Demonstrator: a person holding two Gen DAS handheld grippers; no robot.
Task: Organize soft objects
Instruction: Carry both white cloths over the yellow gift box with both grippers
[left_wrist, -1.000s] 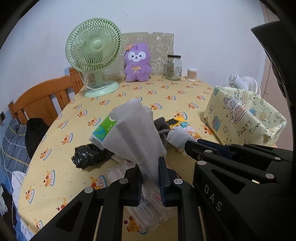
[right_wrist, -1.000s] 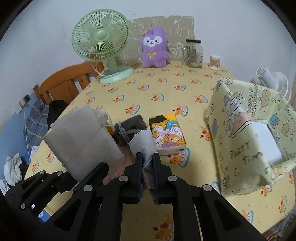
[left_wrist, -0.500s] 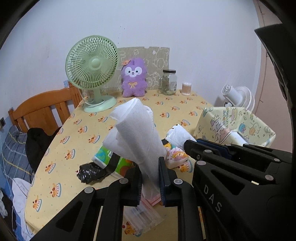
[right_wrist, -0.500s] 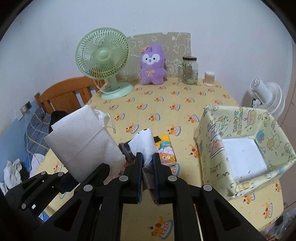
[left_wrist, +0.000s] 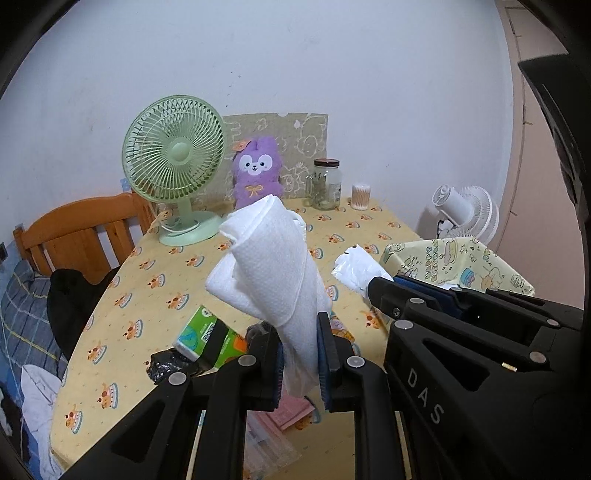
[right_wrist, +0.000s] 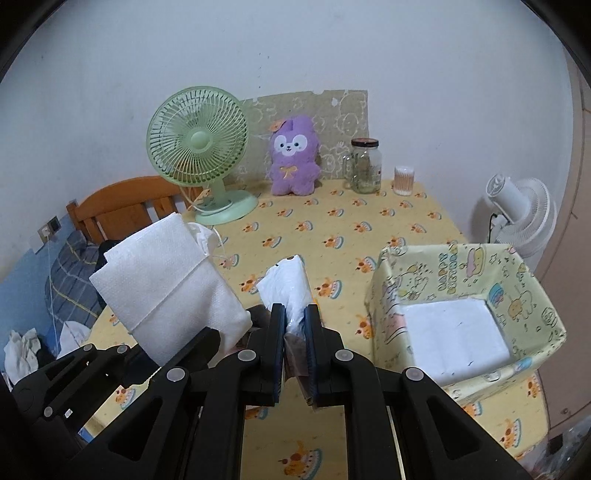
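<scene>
My left claw (left_wrist: 300, 349) grips a folded white cloth (left_wrist: 271, 266); my right claw (right_wrist: 294, 328) pinches a crinkled white plastic bag (right_wrist: 286, 286) (patterned yellow box (right_wrist: 517, 273) at three o'clock).

Both views are evenly lit by soft indoor light; no hard shadows are cast on the table (right_wrist: 369, 221). The wall (left_wrist: 332, 66) is rendered bluish-grey. Strong fisheye bending and black vignetting are seen at corners. Mid-frame detail is kept sharp; mild overexposure is noted on the white cloth (left_wrist: 273, 266).
</scene>
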